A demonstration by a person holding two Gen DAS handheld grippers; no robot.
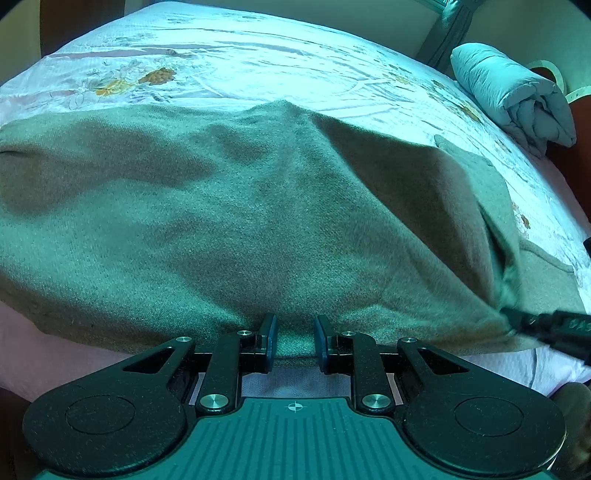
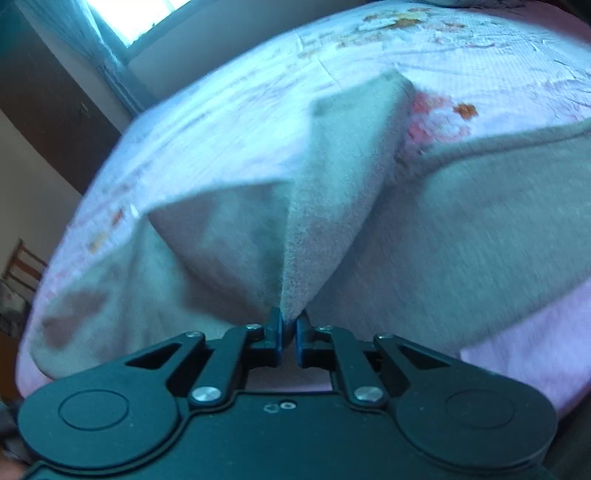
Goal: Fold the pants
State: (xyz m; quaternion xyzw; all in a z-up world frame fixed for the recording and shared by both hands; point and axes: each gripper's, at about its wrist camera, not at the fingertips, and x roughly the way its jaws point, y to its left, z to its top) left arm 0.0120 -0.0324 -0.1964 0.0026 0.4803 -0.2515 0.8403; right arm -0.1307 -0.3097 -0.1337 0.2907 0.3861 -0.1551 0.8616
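So the left gripper point(image 1: 294, 338) is pinching the near hem of the grey pants point(image 1: 229, 221) lying on the floral bedspread point(image 1: 258, 62), while the right gripper point(image 2: 289, 326) is clamped on a lifted fold. Folding's barely underway; most is left.

Daylight from a window point(image 2: 122, 18) at eleven o'clock falls across a flower-printed bedspread point(image 1: 258, 59), a rolled pale quilt point(image 1: 513, 92) lying at two o'clock.

No text, label, brand or number can be read in either view.
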